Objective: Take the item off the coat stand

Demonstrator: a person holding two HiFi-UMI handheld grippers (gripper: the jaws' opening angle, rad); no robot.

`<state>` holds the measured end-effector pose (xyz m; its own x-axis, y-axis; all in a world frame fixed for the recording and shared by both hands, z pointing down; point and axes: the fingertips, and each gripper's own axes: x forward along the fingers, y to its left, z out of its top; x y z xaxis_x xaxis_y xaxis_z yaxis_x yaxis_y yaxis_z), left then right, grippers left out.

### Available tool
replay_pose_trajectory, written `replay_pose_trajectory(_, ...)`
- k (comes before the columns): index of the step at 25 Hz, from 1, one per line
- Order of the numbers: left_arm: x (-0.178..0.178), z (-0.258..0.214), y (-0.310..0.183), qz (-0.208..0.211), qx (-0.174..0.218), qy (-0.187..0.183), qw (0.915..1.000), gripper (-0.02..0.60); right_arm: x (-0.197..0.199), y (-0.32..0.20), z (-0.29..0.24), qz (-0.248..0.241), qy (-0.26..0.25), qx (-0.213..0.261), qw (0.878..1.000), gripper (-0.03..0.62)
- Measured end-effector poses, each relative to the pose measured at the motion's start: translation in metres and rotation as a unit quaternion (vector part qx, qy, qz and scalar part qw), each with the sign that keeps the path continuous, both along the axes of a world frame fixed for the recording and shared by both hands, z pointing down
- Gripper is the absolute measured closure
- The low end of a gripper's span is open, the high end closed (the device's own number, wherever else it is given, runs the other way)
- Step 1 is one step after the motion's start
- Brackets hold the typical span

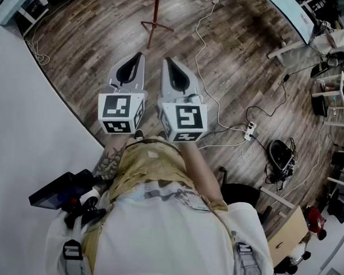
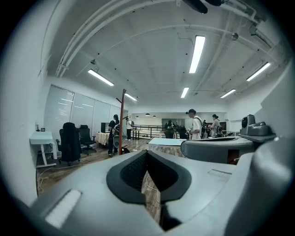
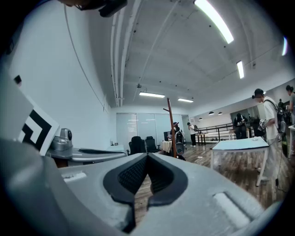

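Brown coat stand (image 2: pixel 121 122): pole upright | left tongs (image 2: pixel 147 152), right tongs (image 3: pixel 148 156): pressed together, empty

Held out side by side at the middle of the head view: left gripper (image 1: pixel 139 55) and right gripper (image 1: pixel 167 61), close beside each other, tips aimed toward the top of the frame. At their near ends, marker cubes (image 1: pixel 121 111), just above two bare forearms (image 1: pixel 108 161), the left one tattooed. In both gripper views, jaws closed, pad tips meeting, nothing clamped between.
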<state>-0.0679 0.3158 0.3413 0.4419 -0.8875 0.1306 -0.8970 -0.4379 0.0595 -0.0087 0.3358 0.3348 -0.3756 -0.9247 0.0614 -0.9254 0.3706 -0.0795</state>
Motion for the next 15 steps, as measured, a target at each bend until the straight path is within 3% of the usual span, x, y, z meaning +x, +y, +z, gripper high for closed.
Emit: replay_pose_trajectory(15,0.019,0.015,0.007,-0.014,-0.022,-0.007,0.9996,0.584,0.036,0.016,0.017,-0.006,-0.01,-0.019,1.0,0.595)
